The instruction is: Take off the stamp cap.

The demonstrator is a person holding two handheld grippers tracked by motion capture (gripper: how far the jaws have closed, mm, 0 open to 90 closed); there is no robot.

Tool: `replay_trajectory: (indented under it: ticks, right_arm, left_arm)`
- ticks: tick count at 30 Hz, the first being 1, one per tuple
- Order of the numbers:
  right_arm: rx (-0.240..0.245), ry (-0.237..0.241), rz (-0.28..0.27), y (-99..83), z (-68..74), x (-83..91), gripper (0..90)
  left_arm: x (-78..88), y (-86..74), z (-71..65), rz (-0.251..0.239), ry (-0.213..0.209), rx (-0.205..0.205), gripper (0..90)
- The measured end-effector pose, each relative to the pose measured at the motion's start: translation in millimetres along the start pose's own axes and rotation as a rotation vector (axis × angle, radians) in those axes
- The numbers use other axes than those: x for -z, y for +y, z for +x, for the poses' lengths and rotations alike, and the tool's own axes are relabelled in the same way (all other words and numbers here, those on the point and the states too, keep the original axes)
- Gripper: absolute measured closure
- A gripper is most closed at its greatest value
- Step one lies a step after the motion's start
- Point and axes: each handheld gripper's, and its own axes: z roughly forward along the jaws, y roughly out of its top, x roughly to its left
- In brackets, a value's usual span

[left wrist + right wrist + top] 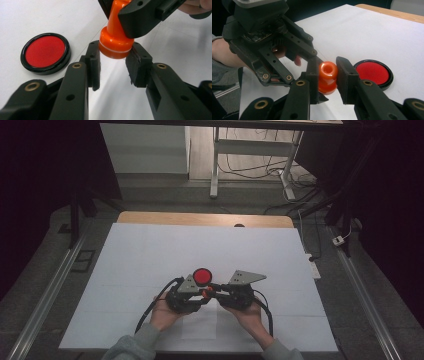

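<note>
An orange stamp (207, 292) hangs just above the white sheet between my two grippers. My left gripper (115, 48) is shut on its wide round base (115, 46), with one pad on each side. My right gripper (327, 67) is shut on the rounded top end of the stamp (328, 71). In the left gripper view, the right gripper (117, 17) comes in from the top, clamped on the stamp's neck. A round red ink pad (202, 276) in a black case lies open on the sheet just beyond the grippers, also seen as the ink pad (45, 53) and the ink pad (373, 73).
A white sheet (150, 250) covers most of the wooden table (200, 218). Both hands rest near the front edge. Beyond the table are a desk frame (215, 165) and loose cables (300, 182) on the floor, and metal rails (50, 290) run along both sides.
</note>
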Motion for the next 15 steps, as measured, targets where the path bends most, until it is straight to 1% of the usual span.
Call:
replay_trajectory:
  ticks: [7, 9, 13, 14, 15]
  right_arm:
    - [0.011, -0.012, 0.004, -0.3, 1.8, -0.8, 73.1]
    - [0.026, -0.021, 0.003, 0.0, 3.4, -0.5, 73.1]
    - [0.020, -0.022, 0.001, 0.2, 3.4, -0.7, 73.2]
    - [0.014, -0.024, 0.008, 0.0, 2.8, -1.0, 73.2]
    - [0.014, -0.024, 0.008, 0.0, 2.8, -1.0, 73.2]
  left_arm:
    - [-0.8, -0.9, -1.2, 0.005, 0.010, -0.007, 65.8]
    - [-0.3, -1.1, -1.3, 0.005, 0.015, -0.013, 66.0]
    - [-0.4, -1.5, -1.6, 0.012, 0.027, -0.026, 66.2]
    - [-0.9, -1.7, -2.0, 0.015, 0.031, -0.027, 66.4]
    - [-1.4, -1.9, -2.1, 0.019, 0.035, -0.030, 73.0]
